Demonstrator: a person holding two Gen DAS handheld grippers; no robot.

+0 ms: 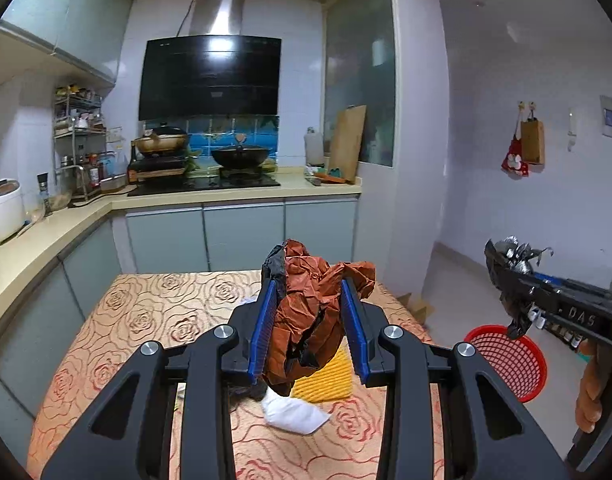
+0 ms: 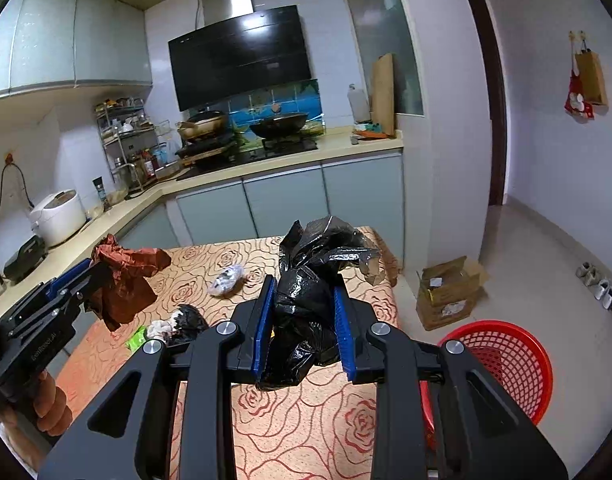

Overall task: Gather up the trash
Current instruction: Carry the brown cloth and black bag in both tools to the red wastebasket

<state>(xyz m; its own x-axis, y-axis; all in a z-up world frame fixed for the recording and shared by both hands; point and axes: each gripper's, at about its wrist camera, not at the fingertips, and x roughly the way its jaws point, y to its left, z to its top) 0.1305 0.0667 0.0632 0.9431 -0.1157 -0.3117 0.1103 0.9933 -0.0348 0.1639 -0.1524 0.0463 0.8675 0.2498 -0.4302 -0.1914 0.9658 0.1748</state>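
A home kitchen: a black range hood hangs over a stove carrying a wok and a lidded pan, with a spice rack and white rice cooker along the L-shaped counter, and a rose-patterned tabletop in the near middle

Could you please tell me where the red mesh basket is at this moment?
The red mesh basket stands on the floor off the table's right edge, lower right in both wrist views, just in front of the cardboard box.
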